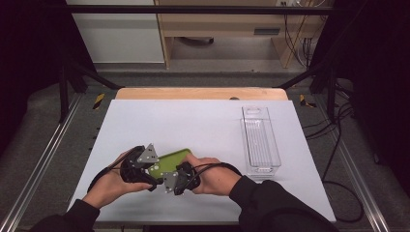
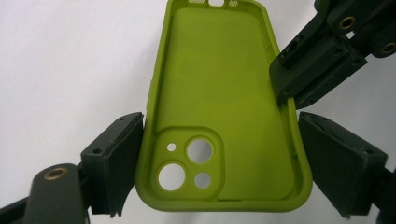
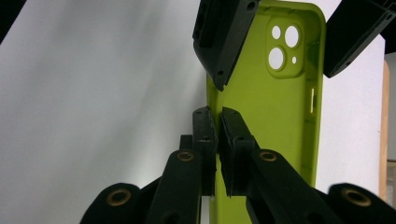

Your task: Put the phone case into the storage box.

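From the high view, the soft lime-green silicone phone case (image 1: 168,163) is held just above the near part of the white surface (image 1: 203,121), between the left gripper (image 1: 145,170) and the right gripper (image 1: 178,180). Both hands meet close together at the case, one at each side. A clear, long rectangular plastic tray (image 1: 260,140) stands well apart on the person's right, with nothing in it; it is probably where the case is meant to go.

In the left gripper view, the case (image 2: 224,116) lies open side up, its camera cut-outs toward the camera. The left gripper (image 2: 219,163) straddles the camera end, one of its fingers (image 2: 116,163) pressed against each long side wall. This wide hold across the width seems meant to steady the floppy case. The other gripper comes in from the upper right onto the case's edge.

In the right gripper view, the right gripper (image 3: 217,140) is closed, its fingers (image 3: 233,140) pinching the thin side wall of the case (image 3: 280,121) between them. Pinching the rim gives a second anchor, likely so that the two grippers can carry or turn the case without it folding.
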Tool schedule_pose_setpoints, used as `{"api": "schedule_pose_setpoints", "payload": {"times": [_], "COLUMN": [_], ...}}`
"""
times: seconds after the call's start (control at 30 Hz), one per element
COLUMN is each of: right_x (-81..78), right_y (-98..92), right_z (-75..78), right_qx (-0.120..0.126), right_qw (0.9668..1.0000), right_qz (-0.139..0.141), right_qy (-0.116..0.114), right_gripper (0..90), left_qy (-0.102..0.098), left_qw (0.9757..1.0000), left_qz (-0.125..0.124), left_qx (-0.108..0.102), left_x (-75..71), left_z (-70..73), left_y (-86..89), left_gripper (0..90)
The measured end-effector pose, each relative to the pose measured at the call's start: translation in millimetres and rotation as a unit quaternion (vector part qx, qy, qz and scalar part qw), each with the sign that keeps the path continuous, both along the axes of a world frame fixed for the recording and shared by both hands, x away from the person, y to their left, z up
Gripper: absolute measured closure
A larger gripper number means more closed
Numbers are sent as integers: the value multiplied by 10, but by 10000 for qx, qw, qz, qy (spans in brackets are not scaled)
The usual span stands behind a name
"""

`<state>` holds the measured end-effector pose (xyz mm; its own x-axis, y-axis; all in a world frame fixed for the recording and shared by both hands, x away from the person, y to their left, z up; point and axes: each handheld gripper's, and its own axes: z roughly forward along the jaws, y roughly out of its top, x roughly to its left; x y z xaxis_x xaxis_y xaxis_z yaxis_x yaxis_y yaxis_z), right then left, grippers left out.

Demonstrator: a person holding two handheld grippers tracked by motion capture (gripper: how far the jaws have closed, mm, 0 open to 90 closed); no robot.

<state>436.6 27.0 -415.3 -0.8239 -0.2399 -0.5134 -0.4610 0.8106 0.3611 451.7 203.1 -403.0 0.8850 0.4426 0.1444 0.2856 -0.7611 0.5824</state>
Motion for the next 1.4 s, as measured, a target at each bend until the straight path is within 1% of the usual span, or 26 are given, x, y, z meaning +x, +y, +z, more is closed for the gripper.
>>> {"api": "schedule_pose_setpoints", "payload": {"times": [0.1,0.17,0.33,0.4,0.47,0.5,0.57,0.67,0.7,0.77,0.8,0.87,0.9,0.93,0.97,1.0,1.03,1.07,1.1,1.13,1.2,1.23,1.27,1.3,1.37,1.4], "right_x": [6,11,25,27,33,37,68,119,137,208,240,304,345,381,429,466,493,529,572,608,676,697,730,753,796,816], "right_y": [-4,-7,-18,-21,-26,-30,-54,-104,-119,-174,-203,-258,-293,-327,-367,-397,-417,-441,-469,-488,-520,-529,-543,-550,-570,-583], "right_z": [-10,-16,-10,-14,-16,-18,-18,-23,-22,-15,-8,9,21,29,35,38,37,37,34,29,25,23,23,23,21,21], "right_qx": [5,-2,-2,-21,-42,-46,29,46,50,117,150,221,285,352,416,456,486,512,556,594,626,659,674,691,733,772], "right_qw": [10000,9999,9995,9995,9993,9992,9989,9982,9981,9977,9971,9961,9954,9942,9928,9917,9909,9898,9881,9869,9844,9833,9817,9813,9790,9774], "right_qz": [12,-17,-80,-71,-108,-131,-189,-317,-352,-423,-503,-630,-697,-793,-901,-976,-1042,-1135,-1247,-1326,-1464,-1522,-1610,-1629,-1746,-1821], "right_qy": [44,143,290,318,359,368,428,498,510,518,546,569,596,642,677,696,700,695,710,705,745,749,761,759,753,751], "right_gripper": [863,866,869,870,873,874,875,874,874,874,874,874,874,874,874,874,874,873,873,873,873,873,874,873,873,873], "left_qy": [9,-11,-22,7,-81,-116,-155,-236,-271,-322,-341,-388,-404,-429,-452,-467,-482,-496,-498,-517,-565,-586,-611,-652,-736,-745], "left_qw": [10000,10000,9999,9995,9988,9977,9964,9926,9906,9877,9867,9836,9816,9785,9760,9744,9721,9687,9673,9666,9661,9650,9645,9647,9661,9660], "left_qz": [-20,-46,-71,-23,56,110,176,379,461,617,679,831,926,1047,1139,1195,1269,1364,1443,1495,1579,1631,1653,1674,1697,1698], "left_qx": [2,7,-91,-308,-481,-660,-814,-1130,-1259,-1400,-1438,-1555,-1622,-1726,-1802,-1845,-1915,-2012,-2024,-2018,-1964,-1970,-1966,-1925,-1799,-1805], "left_x": [-3,-4,-7,-1,6,9,17,22,25,33,36,43,47,51,52,52,51,53,55,57,58,56,54,50,36,31], "left_z": [-5,-6,-9,13,44,63,96,117,123,126,127,124,119,106,91,78,57,30,12,-6,-29,-40,-44,-46,-49,-49], "left_y": [-7,-10,-13,0,24,45,101,194,242,309,331,382,403,424,436,443,449,453,447,441,431,425,420,409,384,378], "left_gripper": [159,157,148,142,129,117,99,80,78,75,73,73,71,70,67,64,63,59,57,57,57,57,57,57,57,57]}}
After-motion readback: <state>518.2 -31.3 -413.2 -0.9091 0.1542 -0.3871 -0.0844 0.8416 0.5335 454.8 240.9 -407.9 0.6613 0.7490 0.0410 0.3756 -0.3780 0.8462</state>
